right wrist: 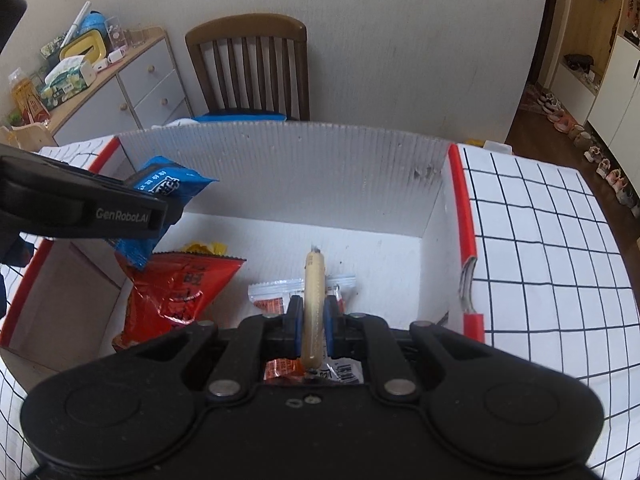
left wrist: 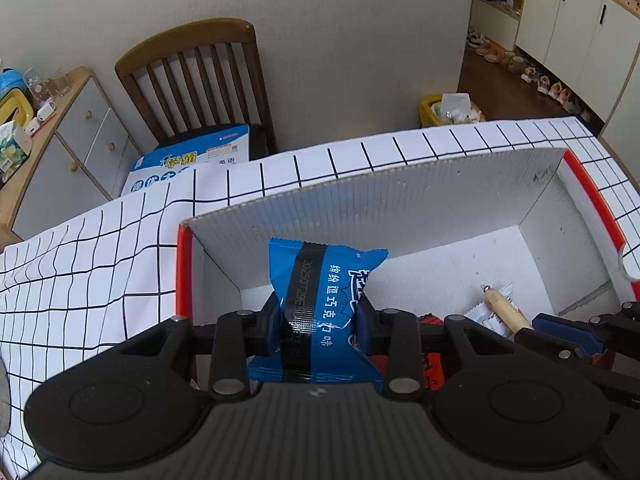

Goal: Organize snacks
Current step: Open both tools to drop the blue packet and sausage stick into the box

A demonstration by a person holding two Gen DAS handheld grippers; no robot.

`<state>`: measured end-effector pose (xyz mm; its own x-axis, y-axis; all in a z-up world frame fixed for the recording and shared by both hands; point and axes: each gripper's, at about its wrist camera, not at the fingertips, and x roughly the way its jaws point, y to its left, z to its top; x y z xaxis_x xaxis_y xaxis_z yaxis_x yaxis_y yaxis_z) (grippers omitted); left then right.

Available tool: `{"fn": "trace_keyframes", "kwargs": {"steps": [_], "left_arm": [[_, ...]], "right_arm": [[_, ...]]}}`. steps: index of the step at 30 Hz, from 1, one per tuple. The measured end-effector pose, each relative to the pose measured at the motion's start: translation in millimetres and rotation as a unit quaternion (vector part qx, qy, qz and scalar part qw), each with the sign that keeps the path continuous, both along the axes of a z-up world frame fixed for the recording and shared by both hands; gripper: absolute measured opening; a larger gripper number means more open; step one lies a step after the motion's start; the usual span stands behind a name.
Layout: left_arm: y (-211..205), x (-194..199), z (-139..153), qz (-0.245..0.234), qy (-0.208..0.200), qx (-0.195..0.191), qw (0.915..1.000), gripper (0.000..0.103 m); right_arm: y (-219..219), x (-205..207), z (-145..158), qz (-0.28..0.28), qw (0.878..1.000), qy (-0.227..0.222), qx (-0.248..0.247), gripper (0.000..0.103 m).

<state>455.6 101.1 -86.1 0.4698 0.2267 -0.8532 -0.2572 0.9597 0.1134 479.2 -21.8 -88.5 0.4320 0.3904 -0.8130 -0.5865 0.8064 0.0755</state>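
My left gripper [left wrist: 318,320] is shut on a blue snack packet [left wrist: 320,280] and holds it over the left part of a white cardboard box [left wrist: 360,200] with red edges. My right gripper [right wrist: 312,320] is shut on a beige sausage stick [right wrist: 314,292], held over the box floor. The sausage stick [left wrist: 506,310] and right gripper also show at the right in the left wrist view. The blue packet [right wrist: 168,188] and left gripper show at the left in the right wrist view. In the box lie a red snack bag [right wrist: 180,292] and a small white-and-orange sachet [right wrist: 276,298].
The box stands on a table with a white grid-pattern cloth [right wrist: 540,260]. A wooden chair [left wrist: 200,80] stands behind it with a blue-and-white package [left wrist: 192,160] on its seat. A cabinet with clutter [right wrist: 120,80] is at the left. Shoes [left wrist: 540,80] line the floor at far right.
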Motion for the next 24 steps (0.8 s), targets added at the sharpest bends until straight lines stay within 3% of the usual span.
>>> {"fn": "trace_keyframes", "kwargs": {"steps": [6,11,14,16,24], "left_arm": [[3,2,-9,0.002,0.010,-0.004,0.9999,0.035],[4,5,-11,0.002,0.018,0.002,0.9998,0.037],[2,4,-11,-0.007,0.021,0.001,0.9998,0.047],[-1,2,-8,-0.009,0.014,0.003,0.9999,0.066],[2,-10,7,0.000,-0.006,-0.011,0.9999,0.067]], "right_arm": [[-2,3,-2,-0.003,1.000,0.011,0.005,0.010],[-5,5,-3,-0.002,1.000,0.020,0.004,0.019],[-6,5,-1,-0.003,1.000,0.018,0.005,0.022],[-8,5,1,-0.007,1.000,0.018,0.009,0.025],[-13,1,10,-0.013,1.000,0.015,0.020,0.037]]}}
